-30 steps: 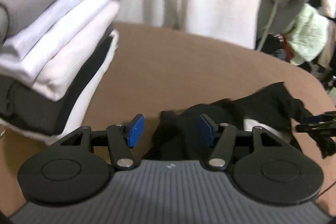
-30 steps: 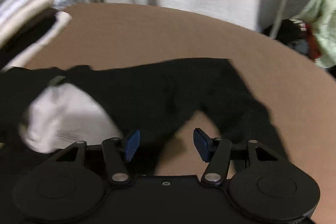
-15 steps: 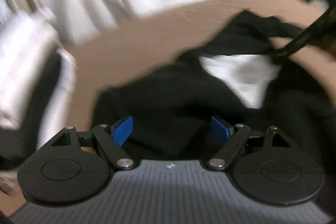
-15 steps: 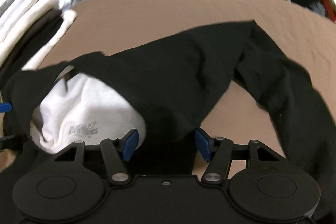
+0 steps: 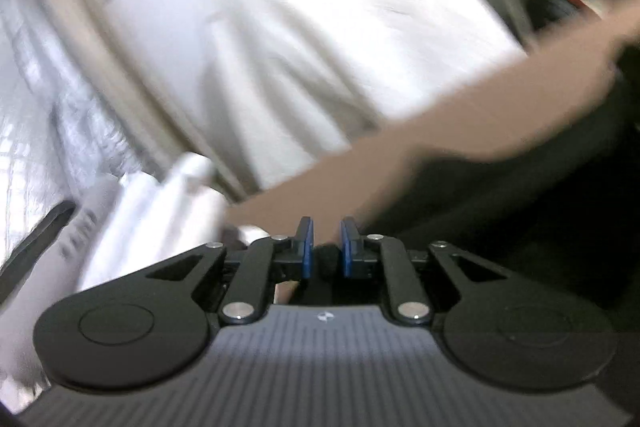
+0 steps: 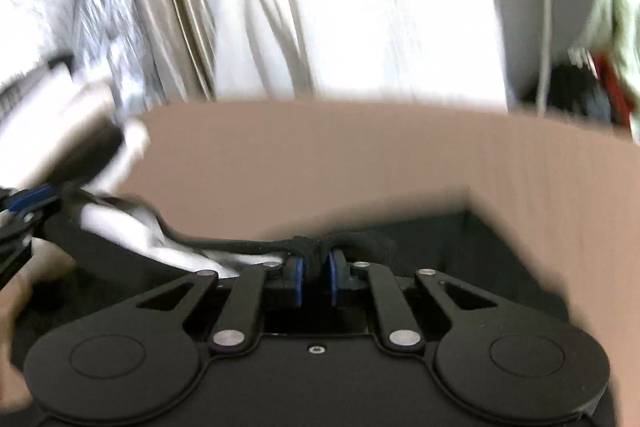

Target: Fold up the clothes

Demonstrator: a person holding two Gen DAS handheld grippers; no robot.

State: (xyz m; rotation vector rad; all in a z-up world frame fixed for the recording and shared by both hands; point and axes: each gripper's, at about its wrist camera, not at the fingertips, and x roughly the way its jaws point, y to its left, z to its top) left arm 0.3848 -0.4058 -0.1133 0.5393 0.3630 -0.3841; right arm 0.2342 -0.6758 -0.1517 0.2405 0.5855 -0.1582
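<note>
A: Item one, black garment [image 6: 460, 247]?
B: Soft dark knit, unfolded, draped over the tan counter [image 6: 320, 155]; white inner lining [image 6: 132, 231] showing. Folding barely begun.

A: Claws?
B: Right claw [image 6: 316, 273] closing, a bunched black hem pinched between its blue pads. Left claw [image 5: 325, 251] closing too, narrow, a dark wad of cloth between its pads.

A: Finished stock?
B: Stack of folded clothes [image 5: 132, 211], white and pale, blurred, at the counter's left edge. This piece remains.

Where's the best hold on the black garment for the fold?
Its top hem. The right claw, closing, already pinches that bunched edge of the black garment from the near side; the left claw, also closing, has dark fabric between its pads.
</note>
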